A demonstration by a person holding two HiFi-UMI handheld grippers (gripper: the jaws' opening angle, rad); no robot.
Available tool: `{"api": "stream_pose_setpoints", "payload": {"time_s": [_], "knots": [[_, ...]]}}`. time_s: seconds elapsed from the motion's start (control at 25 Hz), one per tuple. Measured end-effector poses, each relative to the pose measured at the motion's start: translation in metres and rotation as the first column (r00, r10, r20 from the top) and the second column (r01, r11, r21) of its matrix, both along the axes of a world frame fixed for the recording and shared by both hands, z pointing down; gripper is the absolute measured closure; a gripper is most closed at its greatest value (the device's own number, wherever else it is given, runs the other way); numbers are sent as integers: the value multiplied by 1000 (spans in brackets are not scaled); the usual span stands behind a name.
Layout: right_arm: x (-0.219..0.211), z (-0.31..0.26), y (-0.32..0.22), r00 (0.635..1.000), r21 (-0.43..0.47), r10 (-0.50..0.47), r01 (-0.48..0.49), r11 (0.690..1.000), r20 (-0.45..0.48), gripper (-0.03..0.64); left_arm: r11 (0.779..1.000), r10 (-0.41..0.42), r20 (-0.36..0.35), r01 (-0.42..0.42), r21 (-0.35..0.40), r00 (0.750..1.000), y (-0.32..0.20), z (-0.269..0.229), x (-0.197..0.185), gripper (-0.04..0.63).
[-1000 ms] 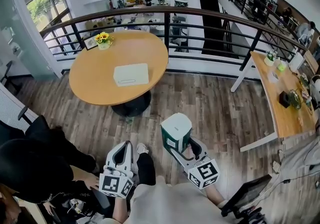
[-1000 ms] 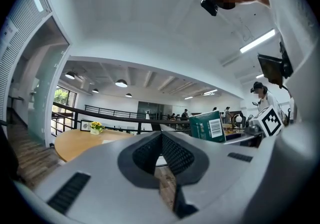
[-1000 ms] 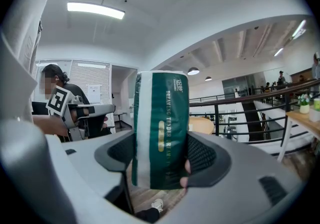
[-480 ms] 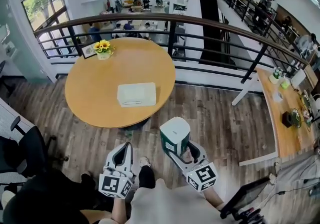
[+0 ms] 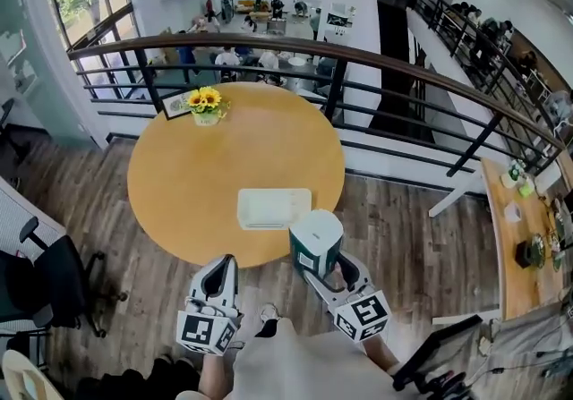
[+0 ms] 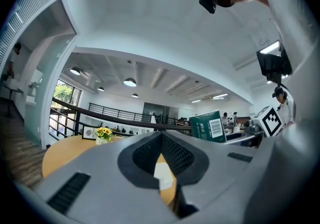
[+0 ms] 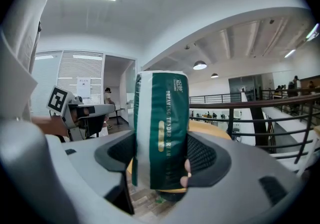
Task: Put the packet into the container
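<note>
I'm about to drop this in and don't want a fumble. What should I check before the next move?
1. Packet held firm: ok, the right gripper has its jaws closed on both sides of it.
2. Container within reach: ok, it sits near the near edge of the table.
3. Container open on top: cannot tell.
4. Packet above the container: not ok, in the head view it is short of it, at the table's near edge.
5. Left gripper out of the way: ok, it is empty, low and left of the packet.
</note>
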State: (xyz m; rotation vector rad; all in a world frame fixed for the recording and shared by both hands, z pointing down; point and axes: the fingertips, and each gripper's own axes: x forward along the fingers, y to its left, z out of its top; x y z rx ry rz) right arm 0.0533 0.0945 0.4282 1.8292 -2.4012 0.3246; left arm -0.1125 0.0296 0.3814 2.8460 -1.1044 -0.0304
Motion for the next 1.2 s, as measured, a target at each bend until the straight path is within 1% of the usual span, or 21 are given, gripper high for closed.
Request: {"api": "stream_pose_setpoints", "payload": {"time_s": [0.16, 0.28, 0.44, 0.56, 0.64, 0.72, 0.88, 1.08, 1.2], "knots": [[-7, -3, -33, 1000, -10, -5, 5, 1000, -1, 304, 1000, -10, -5, 10, 4, 1000, -30, -8, -11, 591], [-15, -5, -46, 1000, -16, -4, 4, 1000, -6, 304, 1000, -9, -8, 9, -4, 1000, -48, -9, -17, 591], [-13, 3, -50, 1000, -37, 2, -2, 999, -8, 304, 1000, -4, -14, 3, -14, 1000, -62, -3, -8, 591], [-7, 7, -56, 1000, -51, 15, -15, 999, -9, 304, 999, 13, -13, -14, -37, 1000, -69, 2, 1, 591], [-4, 7, -62, 1000, -51, 22, -22, 998, -4, 304, 998, 22, -19, -23, -52, 1000, -75, 4, 5, 591], [0, 6, -72, 1000, -45, 22, -22, 999, -4, 304, 998, 18, -25, -20, -52, 1000, -83, 2, 8, 591], [9, 6, -96, 1000, -31, 9, -9, 999, 0, 304, 999, -6, -18, 5, -43, 1000, -103, 2, 13, 591], [26, 2, -131, 999, -9, -35, 35, 999, -3, 304, 998, -55, -9, 55, -24, 998, -131, -3, 24, 591], [33, 2, -154, 998, -20, -64, 64, 998, 0, 304, 995, -92, -4, 91, -31, 996, -148, -3, 26, 591]]}}
